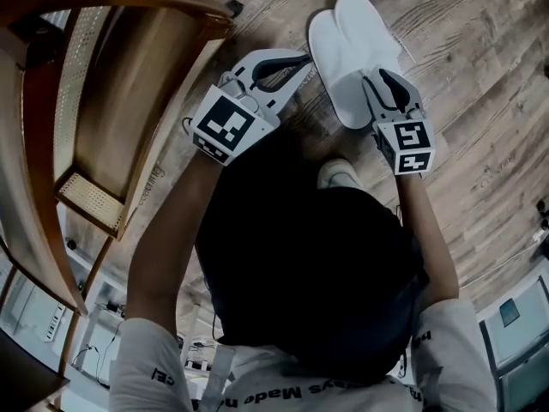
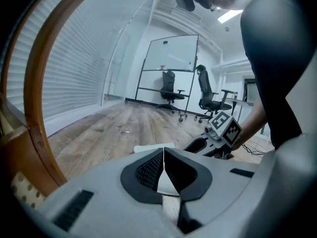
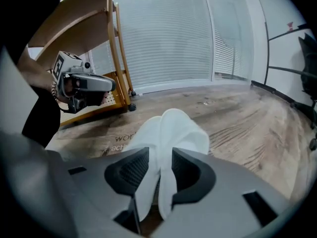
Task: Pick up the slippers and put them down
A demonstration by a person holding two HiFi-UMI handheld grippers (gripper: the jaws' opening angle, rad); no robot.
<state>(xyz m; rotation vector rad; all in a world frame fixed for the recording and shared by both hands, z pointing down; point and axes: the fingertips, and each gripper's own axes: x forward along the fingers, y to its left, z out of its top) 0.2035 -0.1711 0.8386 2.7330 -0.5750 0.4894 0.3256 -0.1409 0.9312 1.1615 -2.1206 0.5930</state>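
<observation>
Grey-brown wood-plank floor [image 1: 480, 75], with a curved wooden chair with cane weave [image 1: 111, 101] at the left. The white fabric slippers [image 1: 352, 50] lie as a pair on the floor near the chair, rounded ends away from the person. Right gripper [image 3: 160, 157] - jaws spread, near ends of the slippers between the pads, not clamped. Left gripper [image 2: 163, 152] - jaws pressed together, pinching a thin white edge on the pair's left side.
</observation>
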